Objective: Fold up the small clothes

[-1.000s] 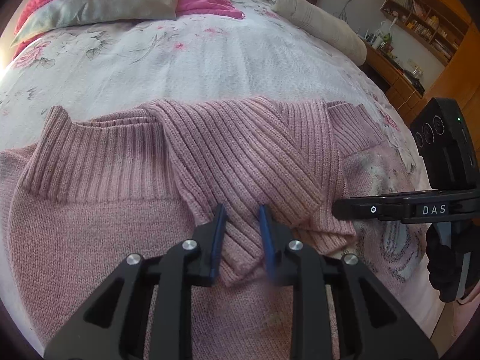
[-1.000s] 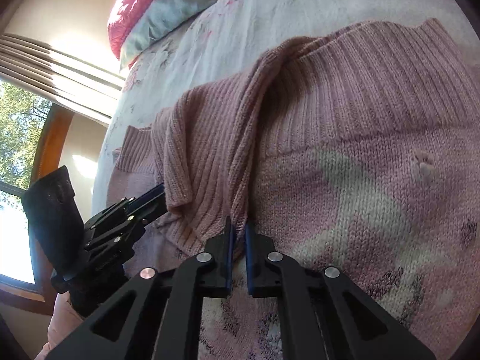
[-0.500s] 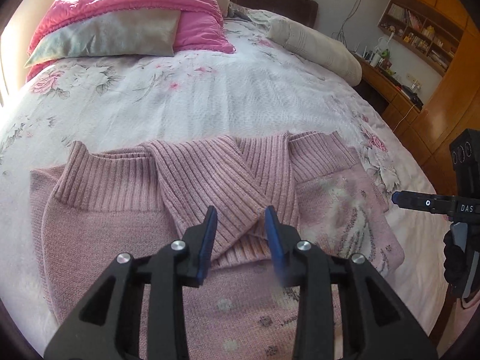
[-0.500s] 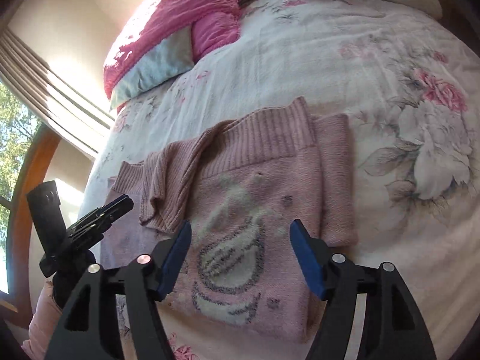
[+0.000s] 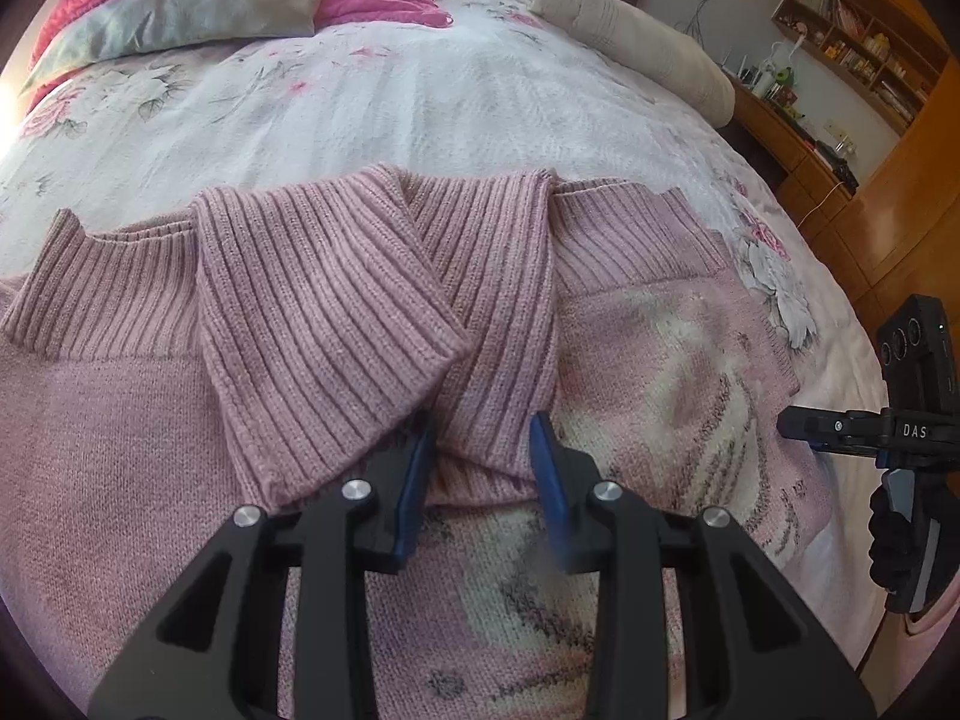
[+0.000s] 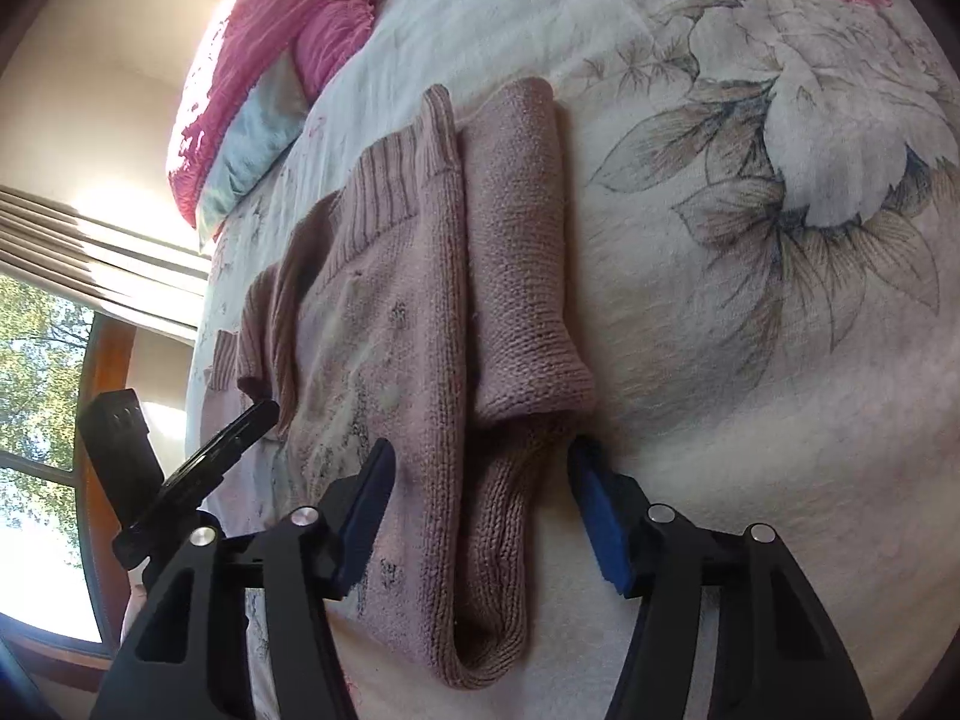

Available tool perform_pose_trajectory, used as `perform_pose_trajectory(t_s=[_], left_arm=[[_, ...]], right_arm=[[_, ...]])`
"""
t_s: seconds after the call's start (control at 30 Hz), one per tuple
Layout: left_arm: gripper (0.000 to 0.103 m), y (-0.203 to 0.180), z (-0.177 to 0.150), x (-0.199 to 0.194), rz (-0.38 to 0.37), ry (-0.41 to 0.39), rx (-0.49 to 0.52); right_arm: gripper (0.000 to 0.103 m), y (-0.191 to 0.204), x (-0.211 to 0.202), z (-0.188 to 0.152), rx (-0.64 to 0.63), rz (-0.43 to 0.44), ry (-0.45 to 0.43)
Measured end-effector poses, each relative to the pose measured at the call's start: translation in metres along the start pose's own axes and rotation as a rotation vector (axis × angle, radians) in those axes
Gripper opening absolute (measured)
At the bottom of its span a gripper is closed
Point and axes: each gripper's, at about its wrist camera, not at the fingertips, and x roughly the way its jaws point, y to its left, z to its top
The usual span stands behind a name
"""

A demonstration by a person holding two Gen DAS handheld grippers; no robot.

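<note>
Pink sweater [image 5: 300, 324] lies between both gaping grippers on bedspread [image 5: 372, 120].

A second ago both tools pinched the crossed cuffs of the pink sweater [image 5: 372, 324]. Now the left gripper [image 5: 480, 468] is spread open, its blue pads either side of the lower cuff after lifting away briefly. The right gripper [image 6: 480, 504] has let go and swung to the sweater's right edge, jaws wide, straddling the folded sleeve [image 6: 516, 276] there.
</note>
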Motion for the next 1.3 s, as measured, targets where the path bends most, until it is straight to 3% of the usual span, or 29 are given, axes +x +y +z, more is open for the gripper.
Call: perform_pose_trajectory(t_s=[0.03, 0.27, 0.67, 0.77, 0.9, 1.0, 1.17, 1.3], left_arm=[[0.033, 0.001, 0.0, 0.001, -0.003, 0.003, -0.005], [0.032, 0.0, -0.001, 0.004, 0.003, 0.003, 0.0], [0.032, 0.004, -0.002, 0.007, -0.004, 0.004, -0.021], [0.033, 0.001, -0.002, -0.003, 0.007, 0.002, -0.031], [0.04, 0.007, -0.006, -0.043, -0.044, -0.067, -0.035], [0.04, 0.03, -0.01, -0.069, -0.104, -0.095, -0.108], [0.04, 0.068, -0.018, -0.096, -0.146, -0.128, -0.206], [0.04, 0.091, -0.026, -0.107, -0.143, -0.14, -0.251]], right_arm=[[0.048, -0.001, 0.003, 0.0, 0.006, 0.009, 0.007], [0.028, -0.008, 0.008, 0.001, 0.047, 0.013, -0.001], [0.025, -0.013, 0.013, -0.001, 0.066, -0.011, -0.008], [0.016, -0.004, 0.005, 0.002, 0.105, 0.017, -0.008], [0.014, 0.058, -0.022, 0.009, -0.026, 0.068, -0.061], [0.013, 0.119, -0.026, 0.013, -0.149, 0.074, -0.057], [0.013, 0.203, 0.007, 0.002, -0.325, 0.043, 0.013], [0.013, 0.237, 0.054, -0.014, -0.402, -0.036, 0.097]])
